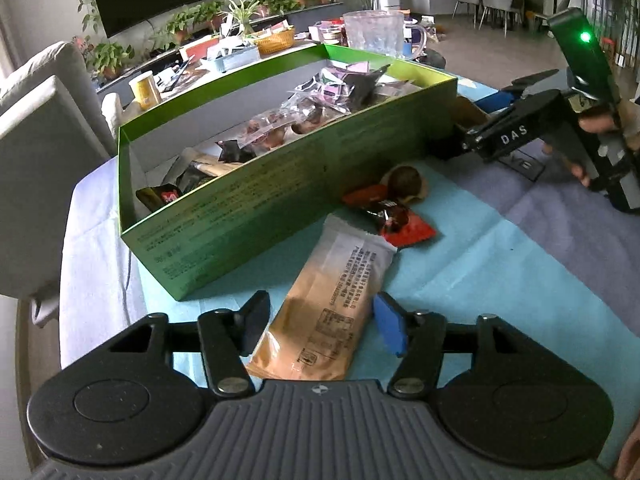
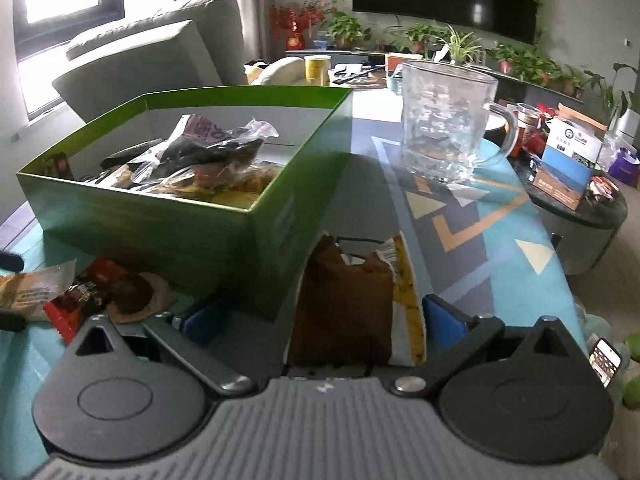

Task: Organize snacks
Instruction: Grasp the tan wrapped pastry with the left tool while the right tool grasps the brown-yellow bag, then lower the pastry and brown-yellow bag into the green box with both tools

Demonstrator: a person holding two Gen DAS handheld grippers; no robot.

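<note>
Tablecloth (image 2: 500, 216) partly hidden beneath brown packet (image 2: 344, 312), right gripper (image 2: 320, 320) straddling.

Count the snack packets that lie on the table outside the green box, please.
4. A tan oblong packet lies between the left gripper fingers; a red-black packet and a round brown one beside the green cardboard box; a brown-yellow packet between the right gripper fingers. Others may be hidden.

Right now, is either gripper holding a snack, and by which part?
Neither has closed yet. The left gripper is open, straddling the near half of the tan packet. The right gripper is open around the brown packet's near end.
</note>
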